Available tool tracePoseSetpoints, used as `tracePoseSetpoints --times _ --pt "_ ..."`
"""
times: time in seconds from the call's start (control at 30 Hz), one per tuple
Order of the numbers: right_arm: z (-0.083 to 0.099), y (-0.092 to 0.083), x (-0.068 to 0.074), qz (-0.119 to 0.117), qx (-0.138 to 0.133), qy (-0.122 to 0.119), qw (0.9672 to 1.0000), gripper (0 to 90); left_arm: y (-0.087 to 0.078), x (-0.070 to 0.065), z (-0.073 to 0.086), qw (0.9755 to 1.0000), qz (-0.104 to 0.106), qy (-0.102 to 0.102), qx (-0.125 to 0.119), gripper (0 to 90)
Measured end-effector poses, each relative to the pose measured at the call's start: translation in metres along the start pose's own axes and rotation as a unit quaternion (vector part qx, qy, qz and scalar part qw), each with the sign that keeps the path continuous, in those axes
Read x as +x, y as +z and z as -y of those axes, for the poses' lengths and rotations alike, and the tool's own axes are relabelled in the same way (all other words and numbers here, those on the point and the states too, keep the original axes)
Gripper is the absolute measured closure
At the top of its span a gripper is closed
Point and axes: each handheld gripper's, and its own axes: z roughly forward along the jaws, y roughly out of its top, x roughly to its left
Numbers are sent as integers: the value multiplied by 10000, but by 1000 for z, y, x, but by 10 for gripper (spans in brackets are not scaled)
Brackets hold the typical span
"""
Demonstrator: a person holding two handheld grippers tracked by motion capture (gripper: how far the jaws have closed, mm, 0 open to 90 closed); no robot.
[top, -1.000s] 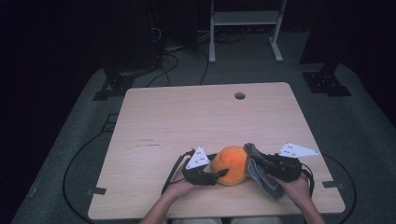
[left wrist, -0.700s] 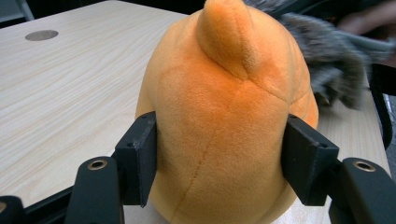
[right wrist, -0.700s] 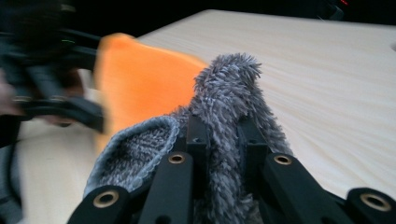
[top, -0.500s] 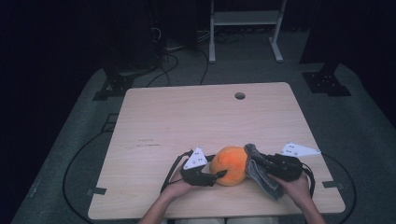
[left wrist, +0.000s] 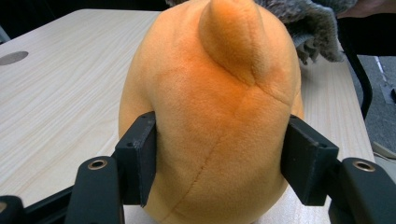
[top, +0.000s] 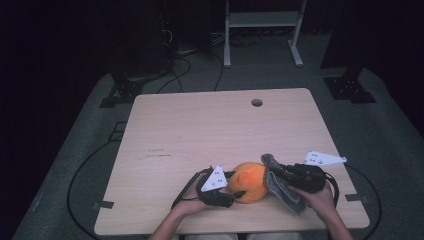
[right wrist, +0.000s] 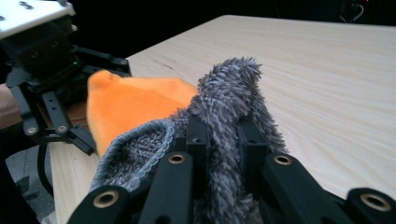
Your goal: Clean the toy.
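The left gripper clamps its two black jaws against the sides of a round orange plush toy, the pads pressing into the soft fabric on either flank. The right gripper is closed tight on a fold of shaggy grey fleece cloth, which stands up between its jaws and drapes down over them.

From the high view, the plush toy rests on the pale wooden table near its front edge. The left gripper sits just left of the toy, and the right gripper just right of it. The grey cloth hangs against the toy's right side, touching it.
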Motion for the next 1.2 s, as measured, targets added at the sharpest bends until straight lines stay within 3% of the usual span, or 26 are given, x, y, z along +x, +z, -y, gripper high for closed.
tracePoseSetpoints --times 0.1,0.2,0.3,0.37,0.4,0.47,0.5,0.63,0.77,0.87,0.9,0.97,1.03,1.13,1.17,1.2 --pt "3 -2 -6 90 111 99 9998 780 0 0 1 10000 15 41 -40 351" --pt "-3 -6 -3 81 51 67 9999 780 0 -2 1 10000 5 67 -62 350" --pt "-19 -9 9 -193 -114 -38 9997 780 3 -5 0 9997 86 225 -67 350" --pt "-23 -6 13 -248 -103 -133 9996 780 4 -7 0 9996 112 250 -77 350" --pt "-23 2 17 -211 125 -250 9994 780 4 -8 -1 9995 99 289 -56 351" --pt "-19 6 16 -216 206 -220 9993 781 4 -8 0 9995 105 303 -45 347" --pt "-13 9 13 -284 190 -68 9994 781 2 -8 -1 9995 151 274 -89 316" --pt "-12 7 17 -227 227 -225 9992 781 7 -4 -3 9998 84 123 113 110" --pt "-11 5 11 -256 224 -122 9993 781 8 -7 0 9999 26 167 -28 263" --pt "-7 3 4 -167 203 -29 9996 781 9 -8 0 9998 -9 189 -49 295" --pt "-2 -1 -5 -6 231 155 9996 781 10 -8 0 9998 12 191 -86 301" --pt "0 -4 -11 232 360 195 9989 781 11 -7 1 9998 5 139 -123 308" --pt "-2 -9 -12 316 330 264 9986 782 11 -7 2 9998 -20 87 -179 316" --pt "-10 -14 -4 191 174 167 9995 782 11 -7 2 9998 -37 99 -193 328" --pt "-16 -13 5 -120 4 34 9999 782 11 -7 3 9997 -44 103 -200 330" --pt "-16 -9 9 -191 75 -57 9998 782 11 -7 2 9997 -28 122 -206 330"
